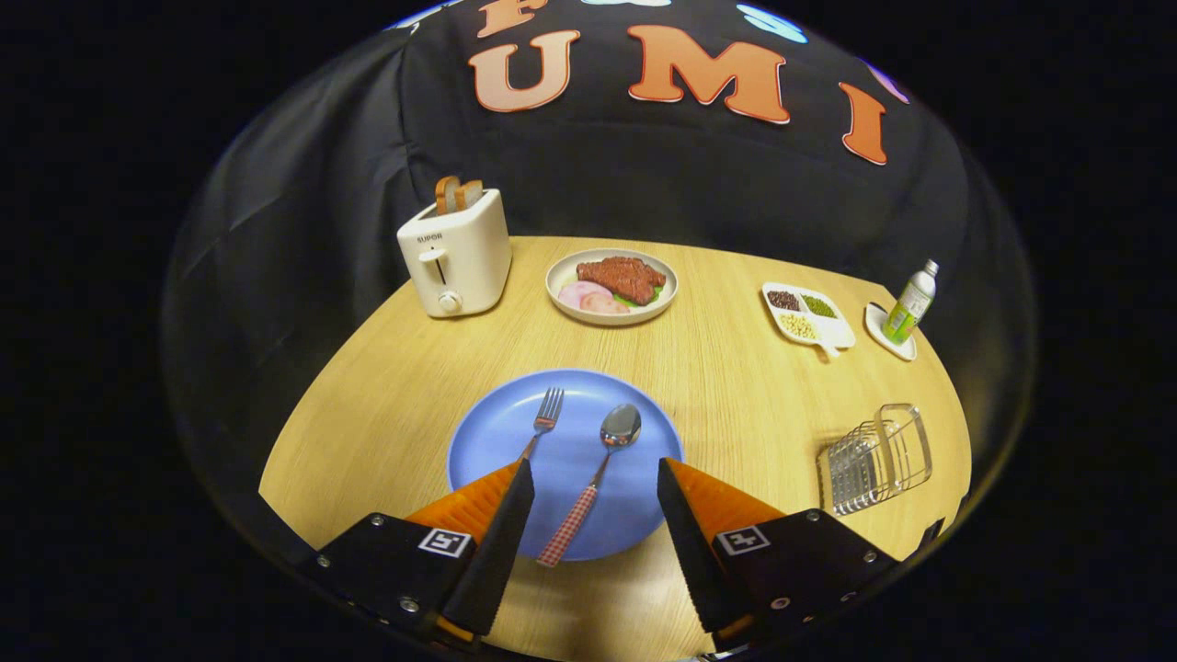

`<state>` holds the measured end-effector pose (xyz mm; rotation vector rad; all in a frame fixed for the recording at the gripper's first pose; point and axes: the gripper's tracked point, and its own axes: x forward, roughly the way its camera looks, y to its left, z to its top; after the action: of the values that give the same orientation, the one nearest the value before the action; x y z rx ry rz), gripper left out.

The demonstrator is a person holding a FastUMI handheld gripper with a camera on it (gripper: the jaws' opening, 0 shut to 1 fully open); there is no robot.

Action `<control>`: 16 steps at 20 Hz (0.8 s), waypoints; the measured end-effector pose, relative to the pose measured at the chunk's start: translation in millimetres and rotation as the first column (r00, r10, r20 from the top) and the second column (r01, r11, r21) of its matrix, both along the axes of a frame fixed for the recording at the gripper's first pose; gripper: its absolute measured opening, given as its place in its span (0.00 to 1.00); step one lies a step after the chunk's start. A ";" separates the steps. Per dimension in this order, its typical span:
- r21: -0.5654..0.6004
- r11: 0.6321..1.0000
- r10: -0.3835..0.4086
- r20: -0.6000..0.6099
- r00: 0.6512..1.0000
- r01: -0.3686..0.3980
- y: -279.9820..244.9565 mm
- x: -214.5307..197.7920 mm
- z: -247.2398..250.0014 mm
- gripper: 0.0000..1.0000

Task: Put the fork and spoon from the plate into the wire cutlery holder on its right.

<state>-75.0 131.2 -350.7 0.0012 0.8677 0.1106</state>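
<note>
Gripper (593,473) nearest, fingers spread wide apart, gripping nothing, hovering over near edge of blue plate (497,432). Spoon (593,483) on plate, between fingers, checked handle toward camera, bowl pointing away. Fork (542,423) on plate just left of spoon, tines away, handle end hidden behind left finger. Wire cutlery holder (875,458) right of plate, well apart, on wooden table (736,386). Beyond plate: dish of meat (611,285). Toaster (455,253) with bread, far left of plate. Divided tray of beans (807,315) and bottle (910,302) on saucer, far right of plate.
</note>
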 end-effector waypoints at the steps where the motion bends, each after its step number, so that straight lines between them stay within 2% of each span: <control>1: -0.009 1.000 -0.005 -0.006 1.000 0.005 1.1 -1.1 -7.9 0.77; 4: -0.024 0.999 -0.022 -0.049 0.999 0.021 3.8 -6.5 -32.1 0.67; 10: -0.030 0.997 -0.072 -0.091 0.993 0.070 14.7 -15.6 -61.1 0.41; 11: -0.031 0.997 -0.080 -0.098 0.992 0.077 13.9 -17.3 -64.7 0.33; 16: -0.049 0.993 -0.112 -0.078 0.991 0.109 3.7 -8.7 -66.0 0.13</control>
<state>-83.6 134.9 -416.6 0.0123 0.9490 -0.0126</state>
